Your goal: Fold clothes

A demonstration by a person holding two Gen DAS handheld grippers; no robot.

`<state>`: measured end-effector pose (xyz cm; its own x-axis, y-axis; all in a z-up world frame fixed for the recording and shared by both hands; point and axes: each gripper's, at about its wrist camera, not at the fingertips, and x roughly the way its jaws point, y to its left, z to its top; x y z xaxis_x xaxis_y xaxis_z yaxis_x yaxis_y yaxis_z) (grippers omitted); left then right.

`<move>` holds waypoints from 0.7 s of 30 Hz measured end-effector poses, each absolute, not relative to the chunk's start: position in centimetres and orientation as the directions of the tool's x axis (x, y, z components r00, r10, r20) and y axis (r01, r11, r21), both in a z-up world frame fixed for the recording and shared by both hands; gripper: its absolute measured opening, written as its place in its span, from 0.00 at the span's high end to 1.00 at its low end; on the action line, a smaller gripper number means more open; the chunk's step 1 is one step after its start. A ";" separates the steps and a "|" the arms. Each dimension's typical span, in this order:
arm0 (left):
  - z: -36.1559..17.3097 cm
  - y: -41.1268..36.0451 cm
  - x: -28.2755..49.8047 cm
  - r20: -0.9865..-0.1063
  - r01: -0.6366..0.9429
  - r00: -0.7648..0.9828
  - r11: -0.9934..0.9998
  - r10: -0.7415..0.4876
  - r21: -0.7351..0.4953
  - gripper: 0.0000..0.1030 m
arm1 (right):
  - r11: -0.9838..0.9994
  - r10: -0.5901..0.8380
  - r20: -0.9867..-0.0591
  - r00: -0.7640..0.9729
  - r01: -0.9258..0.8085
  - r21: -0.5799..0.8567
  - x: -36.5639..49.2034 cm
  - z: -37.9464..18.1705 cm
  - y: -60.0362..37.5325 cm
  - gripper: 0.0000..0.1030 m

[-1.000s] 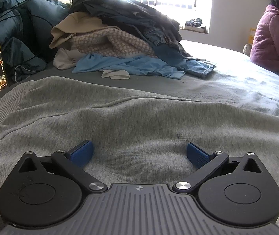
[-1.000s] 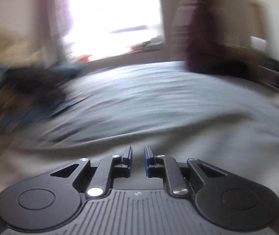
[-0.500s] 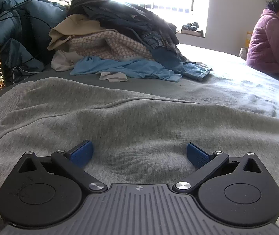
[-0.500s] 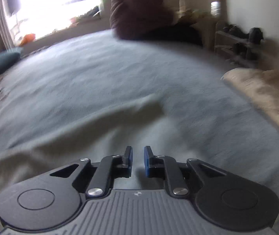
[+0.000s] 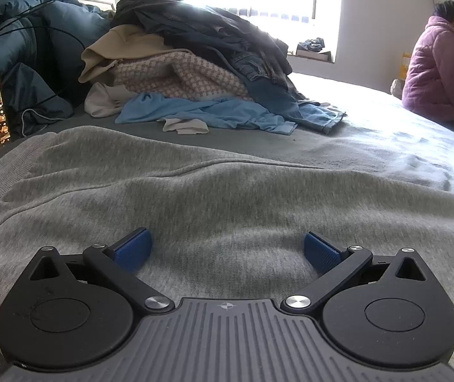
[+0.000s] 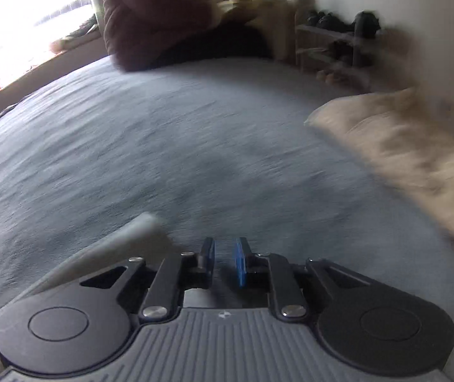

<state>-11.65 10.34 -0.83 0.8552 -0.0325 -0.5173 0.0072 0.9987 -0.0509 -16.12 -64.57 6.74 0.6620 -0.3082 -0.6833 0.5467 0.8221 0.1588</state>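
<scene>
Grey fleece sweatshirt (image 5: 227, 197) is lying spread flat on the blue-grey bedsheet (image 5: 386, 146), running under and ahead of the left gripper (image 5: 227, 248), whose jaws are standing wide apart. Beyond its far edge, open sheet is reaching a heaped pile of mixed clothes (image 5: 195, 73). The right gripper (image 6: 223, 261) is holding its jaws nearly together with nothing visibly pinched, a pale grey fabric edge (image 6: 125, 238) lying just left, bare sheet ahead.

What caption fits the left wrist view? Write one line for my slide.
Open left gripper resting over a spread grey sweatshirt, unfolded clothes pile behind.
</scene>
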 end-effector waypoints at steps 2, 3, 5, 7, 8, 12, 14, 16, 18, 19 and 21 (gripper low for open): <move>-0.8 10.3 -11.6 -0.517 0.007 0.856 0.999 -0.032 -0.050 0.00 | 0.872 -0.236 -0.667 0.706 0.458 0.176 -18.1 7.4 -62.2 0.83; -0.9 10.3 -11.6 -0.517 0.006 0.856 0.999 -0.030 -0.049 0.00 | 0.902 -0.178 -0.660 0.729 0.389 0.187 -19.0 7.6 -60.4 0.80; -0.9 10.2 -11.6 -0.517 0.004 0.856 0.999 -0.028 -0.048 0.00 | 0.946 -0.061 -0.649 0.758 0.252 0.205 -20.6 7.7 -56.7 0.74; -0.8 10.1 -11.6 -0.517 0.003 0.855 0.999 -0.027 -0.047 0.00 | 0.966 -0.001 -0.683 0.731 0.176 0.187 -21.1 6.1 -54.2 0.74; -0.8 10.1 -11.6 -0.517 0.003 0.855 0.999 -0.027 -0.047 0.00 | 0.972 -0.030 -0.698 0.716 0.184 0.147 -21.4 5.3 -54.2 0.75; -0.8 10.2 -11.7 -0.517 0.007 0.856 0.999 -0.033 -0.053 0.00 | 0.909 -0.257 -0.680 0.687 0.410 0.071 -24.3 4.8 -58.7 0.78; -0.8 10.2 -11.7 -0.515 0.007 0.857 0.999 -0.034 -0.054 0.00 | 0.822 -0.387 -0.675 0.628 0.567 0.055 -26.3 5.3 -61.5 0.74; -0.8 10.2 -11.7 -0.514 0.007 0.857 0.999 -0.033 -0.053 0.00 | 0.796 -0.408 -0.656 0.635 0.599 0.085 -28.1 6.6 -61.2 0.74; -0.8 10.2 -11.7 -0.514 0.006 0.857 0.999 -0.033 -0.053 0.00 | 0.867 -0.310 -0.607 0.732 0.479 0.135 -28.7 8.3 -57.4 0.74; -0.8 10.2 -11.7 -0.514 0.006 0.857 0.999 -0.032 -0.053 0.00 | 0.908 -0.265 -0.589 0.763 0.403 0.114 -28.3 8.8 -54.4 0.74; -0.8 10.2 -11.7 -0.515 0.004 0.857 0.999 -0.030 -0.051 0.00 | 0.969 -0.161 -0.569 0.807 0.240 0.066 -27.3 8.9 -48.3 0.74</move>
